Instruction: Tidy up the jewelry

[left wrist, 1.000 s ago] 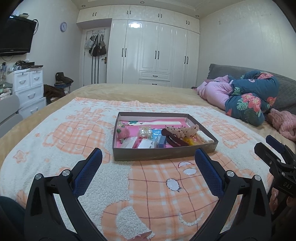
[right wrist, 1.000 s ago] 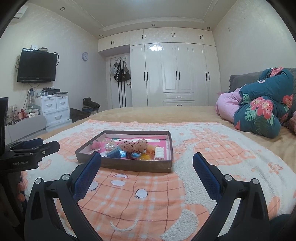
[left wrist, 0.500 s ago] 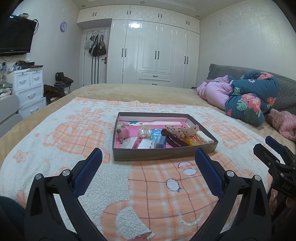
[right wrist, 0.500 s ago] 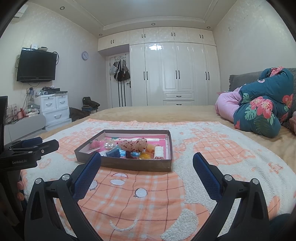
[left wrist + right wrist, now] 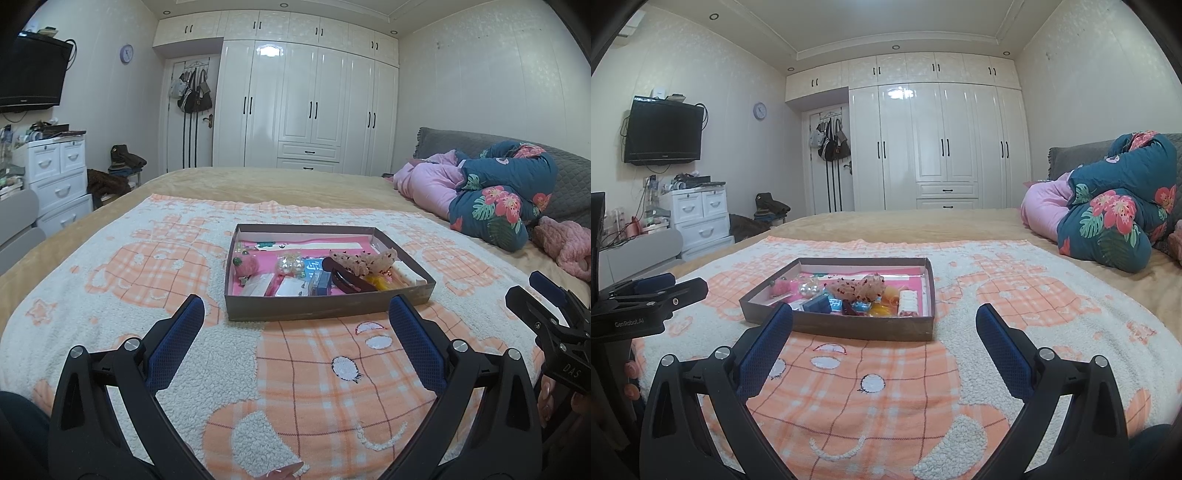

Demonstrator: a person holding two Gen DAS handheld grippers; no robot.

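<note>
- Your left gripper hangs just above the blanket, jaws spread wide, nothing between the blue pads.
- Your right gripper matches it: jaws wide apart, empty, held low over the same blanket.
- Each tool shows in the other's view. The right one sits at the right edge of the left wrist view, with your fingertips visible below it. The left one sits at the left edge of the right wrist view.
- The box lies flat on the blanket, straight ahead of both grippers and apart from both. In the right wrist view it sits slightly left of centre.
- Inside the box, on a pink lining: a pink fuzzy piece at the left, a cluster of clear beads near the middle, a dark hair clip, a beige lace bow lying across it, a small blue box, and a white bar along the right wall.
- A small yellow item lies by the clip; you cannot tell what it is.
- The items are bunched toward the near half of the box.
- Beyond the blanket: tan bedspread, folded floral quilt at the right, white wardrobe on the far wall.
</note>
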